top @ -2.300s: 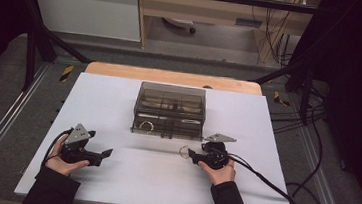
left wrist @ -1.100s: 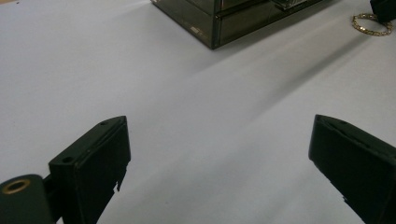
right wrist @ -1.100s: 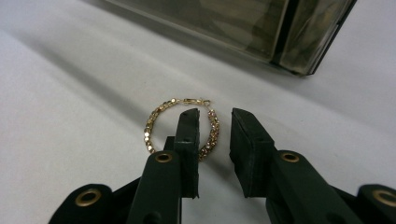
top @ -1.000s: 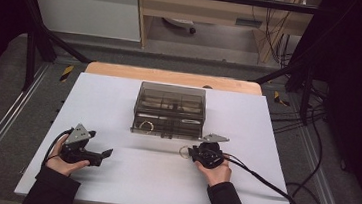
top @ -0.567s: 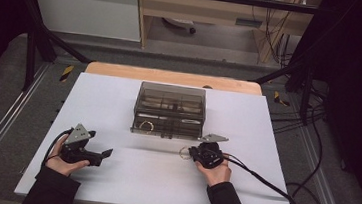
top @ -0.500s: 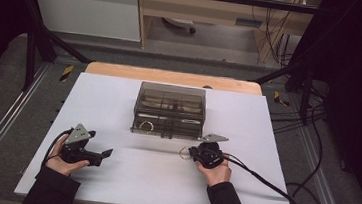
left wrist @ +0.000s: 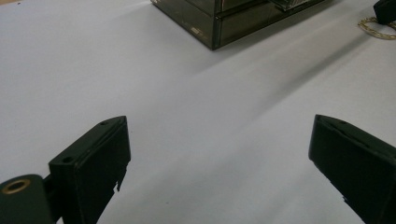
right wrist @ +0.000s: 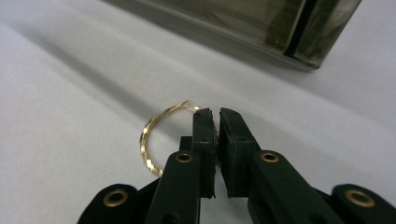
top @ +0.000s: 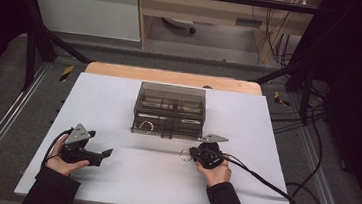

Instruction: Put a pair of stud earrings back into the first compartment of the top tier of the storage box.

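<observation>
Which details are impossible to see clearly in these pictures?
- Gold ring: in the right gripper view, its right part is hidden behind the jaws of the right gripper shut on it.
- Smoky box: in the high view, its contents are too small and dim to name.
- Left gripper: in the left gripper view, the bottom edge cuts off its open jaws.

The right claw (right wrist: pixel 215 116) hides part of the gold ring (right wrist: pixel 154 135). The picture's top edge cuts off the smoky box (right wrist: pixel 261 28), its contents too murky to make out.
</observation>
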`<state>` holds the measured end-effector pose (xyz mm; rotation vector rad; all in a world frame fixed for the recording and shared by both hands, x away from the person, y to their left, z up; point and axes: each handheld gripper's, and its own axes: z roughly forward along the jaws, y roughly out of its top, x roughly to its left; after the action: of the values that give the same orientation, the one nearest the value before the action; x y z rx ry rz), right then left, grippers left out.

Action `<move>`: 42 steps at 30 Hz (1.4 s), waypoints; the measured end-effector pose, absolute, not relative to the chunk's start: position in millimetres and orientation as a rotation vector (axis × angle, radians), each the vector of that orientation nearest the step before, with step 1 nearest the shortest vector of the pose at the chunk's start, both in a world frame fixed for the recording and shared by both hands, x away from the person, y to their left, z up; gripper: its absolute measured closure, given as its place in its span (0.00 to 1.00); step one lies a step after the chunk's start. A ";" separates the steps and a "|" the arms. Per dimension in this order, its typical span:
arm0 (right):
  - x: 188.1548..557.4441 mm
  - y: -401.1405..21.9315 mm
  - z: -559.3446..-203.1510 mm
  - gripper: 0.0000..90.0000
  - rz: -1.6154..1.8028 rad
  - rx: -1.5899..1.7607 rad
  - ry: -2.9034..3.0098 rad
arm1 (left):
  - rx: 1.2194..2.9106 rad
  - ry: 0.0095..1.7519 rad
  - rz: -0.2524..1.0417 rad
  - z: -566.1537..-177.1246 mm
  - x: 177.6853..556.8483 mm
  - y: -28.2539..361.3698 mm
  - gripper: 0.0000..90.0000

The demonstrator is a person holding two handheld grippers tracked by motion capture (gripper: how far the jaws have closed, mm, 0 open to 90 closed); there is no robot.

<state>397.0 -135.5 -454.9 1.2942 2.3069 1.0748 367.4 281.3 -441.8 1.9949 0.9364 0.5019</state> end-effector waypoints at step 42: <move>389.6 -143.2 -436.5 0.97 1.134 1.262 2.325 | 1.993 0.938 0.499 -441.7 367.4 281.4 0.06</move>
<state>389.6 -143.2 -436.5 1.2616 2.3246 1.1339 367.4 281.4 -441.7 1.9935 0.9383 0.4987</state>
